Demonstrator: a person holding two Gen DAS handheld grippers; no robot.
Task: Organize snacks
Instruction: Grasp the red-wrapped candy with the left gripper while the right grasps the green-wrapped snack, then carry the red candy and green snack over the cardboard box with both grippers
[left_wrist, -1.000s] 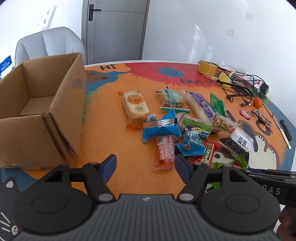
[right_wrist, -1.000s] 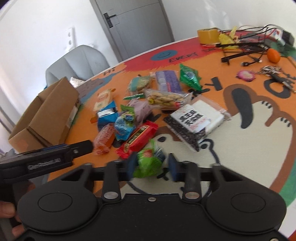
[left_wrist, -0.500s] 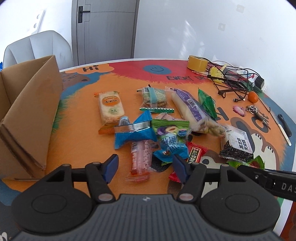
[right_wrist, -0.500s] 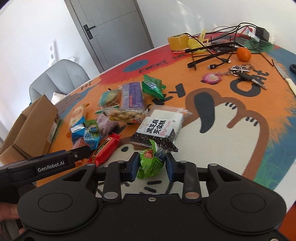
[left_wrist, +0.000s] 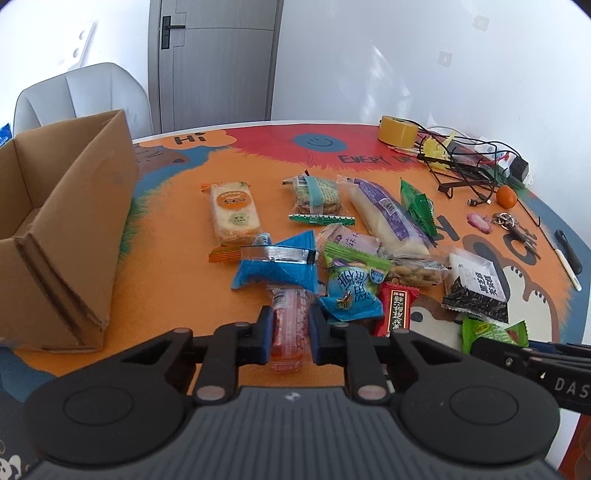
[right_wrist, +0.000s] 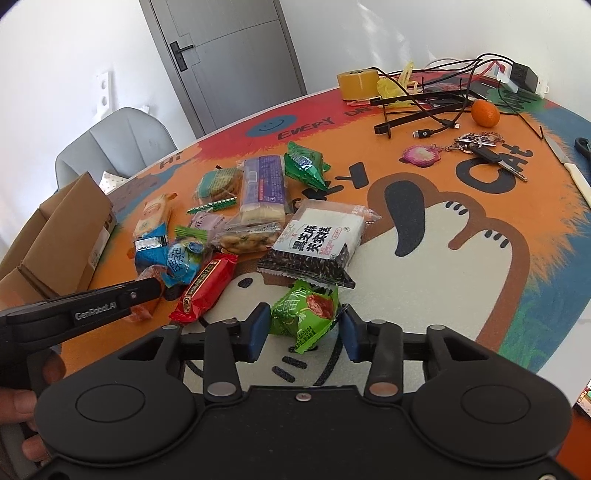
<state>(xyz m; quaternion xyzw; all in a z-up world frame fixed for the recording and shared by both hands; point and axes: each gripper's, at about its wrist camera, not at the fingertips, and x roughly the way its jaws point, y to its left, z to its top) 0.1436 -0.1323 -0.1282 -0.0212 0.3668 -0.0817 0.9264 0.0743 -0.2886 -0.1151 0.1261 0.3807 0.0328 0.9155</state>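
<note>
1. Bench (left_wrist: 170, 280) carries a cardboard box (left_wrist: 74, 236) at its left edge, snacks heaped beside it
2. Left gripper (left_wrist: 289, 334): jaws have just closed onto the pink-red packet (left_wrist: 290, 317), at the heap's near edge
3. Right gripper (right_wrist: 302, 332): jaws have been opening, left pad touching the green packet (right_wrist: 306, 314), right pad apart
</note>
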